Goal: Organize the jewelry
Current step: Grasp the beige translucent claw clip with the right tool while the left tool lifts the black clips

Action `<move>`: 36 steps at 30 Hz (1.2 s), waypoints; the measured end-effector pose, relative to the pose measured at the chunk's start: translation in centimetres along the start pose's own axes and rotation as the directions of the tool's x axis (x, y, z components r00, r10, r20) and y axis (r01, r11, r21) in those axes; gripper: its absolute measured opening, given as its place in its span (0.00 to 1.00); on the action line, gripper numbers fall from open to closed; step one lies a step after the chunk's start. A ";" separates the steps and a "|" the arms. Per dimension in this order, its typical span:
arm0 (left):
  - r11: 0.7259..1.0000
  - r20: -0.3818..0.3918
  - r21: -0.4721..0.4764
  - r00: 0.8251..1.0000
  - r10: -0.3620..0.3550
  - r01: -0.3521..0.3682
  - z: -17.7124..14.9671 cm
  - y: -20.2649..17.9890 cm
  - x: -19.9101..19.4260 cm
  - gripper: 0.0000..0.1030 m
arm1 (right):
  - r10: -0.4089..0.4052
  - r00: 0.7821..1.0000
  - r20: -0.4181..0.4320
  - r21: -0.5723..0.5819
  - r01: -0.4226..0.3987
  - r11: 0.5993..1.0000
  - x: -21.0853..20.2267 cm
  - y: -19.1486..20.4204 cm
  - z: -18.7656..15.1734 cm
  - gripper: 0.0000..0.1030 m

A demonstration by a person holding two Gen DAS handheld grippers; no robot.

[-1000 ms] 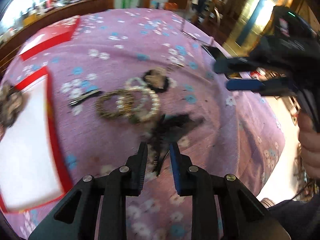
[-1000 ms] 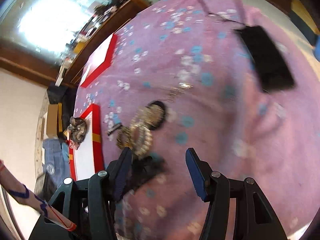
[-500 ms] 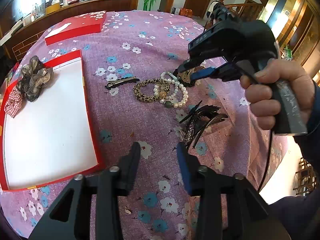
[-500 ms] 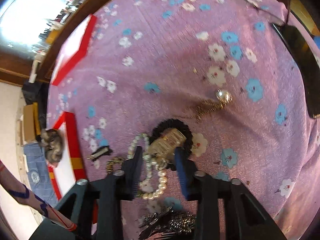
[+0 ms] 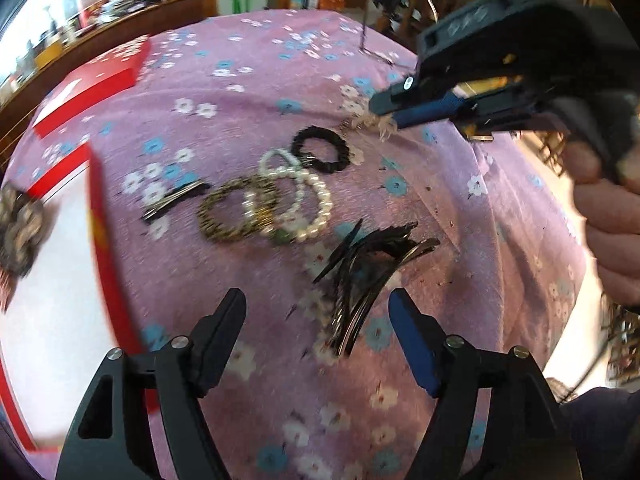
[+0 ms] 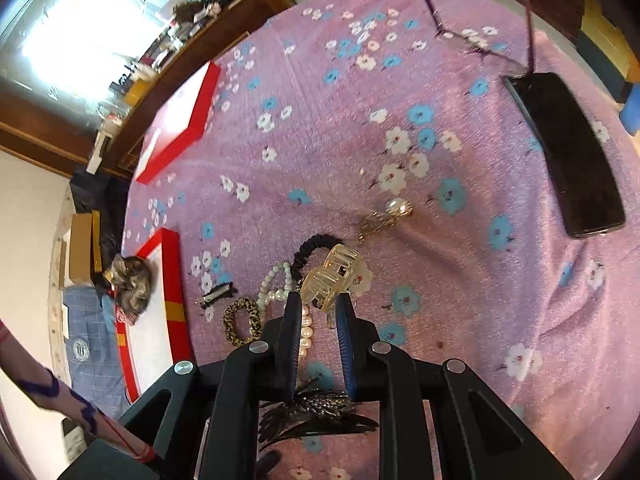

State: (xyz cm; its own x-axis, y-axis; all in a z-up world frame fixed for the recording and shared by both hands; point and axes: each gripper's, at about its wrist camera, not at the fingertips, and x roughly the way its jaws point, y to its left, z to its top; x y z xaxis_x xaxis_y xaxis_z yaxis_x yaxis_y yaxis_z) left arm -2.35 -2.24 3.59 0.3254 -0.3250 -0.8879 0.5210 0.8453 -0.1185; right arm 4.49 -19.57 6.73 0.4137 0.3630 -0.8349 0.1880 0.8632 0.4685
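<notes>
Two grippers work over the purple flowered cloth (image 6: 320, 152). The left gripper (image 5: 318, 316), jaws just widened and empty, hovers by one black feathered hair clip (image 5: 368, 272). The right gripper (image 6: 318, 300), jaws just closing, clamps one translucent amber claw clip (image 6: 332, 276). Beyond lie one leopard-print scrunchie (image 6: 240, 320), pearl bracelets (image 5: 304, 200) and one black hair tie (image 5: 320, 148).

Both grippers are matte black plastic with silver screw heads at the finger pivots. The left gripper (image 5: 316, 316) and right gripper (image 6: 318, 308) each carry one black finger and one blue-padded one. A dark sleeve (image 5: 600, 432) shows.
</notes>
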 end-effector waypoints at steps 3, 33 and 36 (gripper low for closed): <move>0.999 -0.030 0.046 0.999 0.023 -0.021 0.9 -0.9 2.0 0.70 | 0.005 1.000 0.025 -0.004 -0.005 1.000 -1.4 -0.5 -0.3 0.18; 0.978 0.121 -0.206 0.991 0.060 -0.034 -0.7 4.4 -5.0 0.30 | 0.084 0.996 -0.012 -0.121 -0.085 0.989 -2.8 2.6 -5.5 0.18; 0.970 0.127 -0.236 0.987 0.097 -0.065 -1.4 5.5 -5.9 0.30 | 0.087 0.996 -0.030 -0.150 -0.091 0.985 -2.2 3.9 -5.9 0.18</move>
State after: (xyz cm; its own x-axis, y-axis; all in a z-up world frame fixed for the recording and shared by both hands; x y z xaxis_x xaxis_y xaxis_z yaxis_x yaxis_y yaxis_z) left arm -2.46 4.94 7.52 0.4716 -0.2926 -0.8319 0.2979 0.9407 -0.1621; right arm -0.92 -14.91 8.67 0.4013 0.4474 -0.7993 0.0142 0.8695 0.4938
